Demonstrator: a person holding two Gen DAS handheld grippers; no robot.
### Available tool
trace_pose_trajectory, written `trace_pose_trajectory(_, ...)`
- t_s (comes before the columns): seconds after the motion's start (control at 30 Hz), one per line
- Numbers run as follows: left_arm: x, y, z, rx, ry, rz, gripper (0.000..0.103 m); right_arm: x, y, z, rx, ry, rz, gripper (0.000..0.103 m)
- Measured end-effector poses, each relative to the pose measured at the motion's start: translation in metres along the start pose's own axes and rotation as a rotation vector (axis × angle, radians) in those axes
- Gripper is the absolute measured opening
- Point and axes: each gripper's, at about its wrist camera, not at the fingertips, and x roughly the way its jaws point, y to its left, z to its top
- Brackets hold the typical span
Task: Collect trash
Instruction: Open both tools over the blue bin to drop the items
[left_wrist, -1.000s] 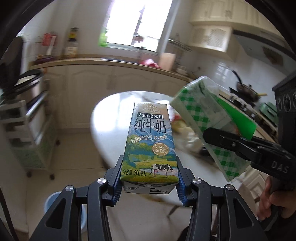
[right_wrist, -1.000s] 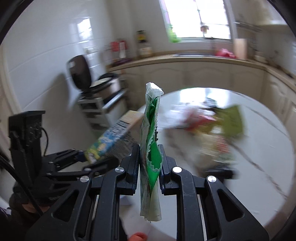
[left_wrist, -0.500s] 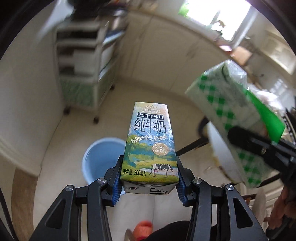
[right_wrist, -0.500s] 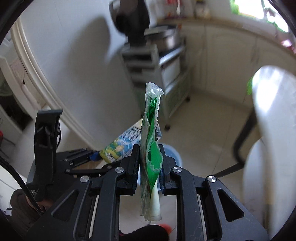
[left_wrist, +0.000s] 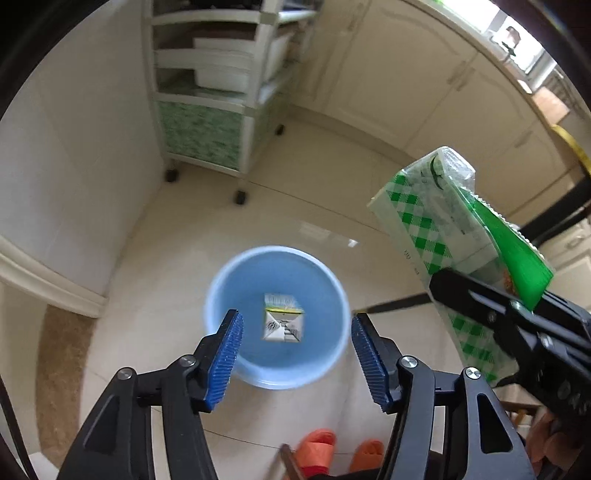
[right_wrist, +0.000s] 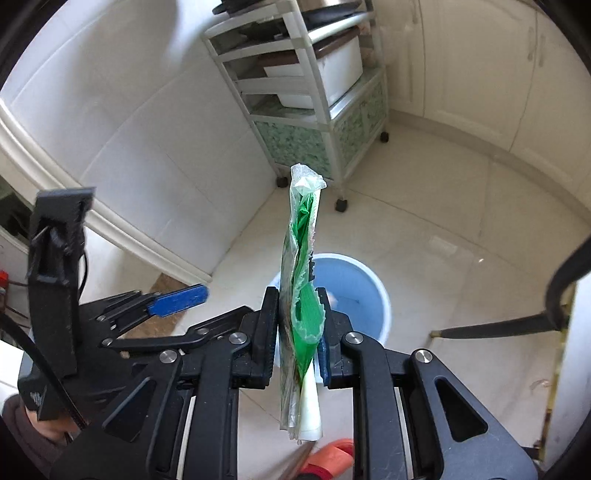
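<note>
1. Left gripper: jaws spread wide, empty, poised over blue bin; milk carton inside.
2. Right gripper: jaws clamped on green checked wrapper. Drop-off step; next, probably shift over bin, release.

Home kitchen: cream cabinets, wheeled storage cart, tiled floor.

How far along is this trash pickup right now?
One piece is done: the milk carton is in the blue bin, and the left gripper above it is open and empty. The right gripper grips a green checked wrapper, not yet dropped in.
</note>
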Motion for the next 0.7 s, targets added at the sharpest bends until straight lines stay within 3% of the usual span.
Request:
trace_pose_trajectory(0.07,-0.011,-0.008,0.003,-0.008,-0.019,0.02,0.064,0.001,0.004,0.002,0.002,-0.012,0.02,0.021)
trace_pose_trajectory(0.13,-0.029,-0.008,-0.002,0.002,-0.043,0.054,0.067,-0.001,0.008,0.004,0.013,-0.021,0.023,0.034)
trace_pose_trajectory(0.17,-0.036,-0.012,-0.008,0.006,-0.056,0.071,0.067,-0.003,0.01,0.005,0.015,-0.03,0.027,0.053)
trace_pose_trajectory(0.2,-0.046,-0.016,-0.012,0.005,-0.082,0.091,0.068,-0.007,0.014,0.006,0.011,-0.042,0.021,0.063)
trace_pose_trajectory(0.33,-0.093,-0.03,-0.034,0.003,-0.164,0.099,0.068,-0.037,0.029,0.007,-0.015,-0.099,-0.009,0.065)
trace_pose_trajectory(0.43,-0.127,-0.044,-0.05,0.024,-0.236,0.087,0.072,-0.082,0.042,0.006,-0.045,-0.178,-0.082,0.079)
trace_pose_trajectory(0.7,-0.245,-0.125,-0.103,0.161,-0.508,-0.002,0.088,-0.244,0.062,-0.025,-0.089,-0.451,-0.265,0.096)
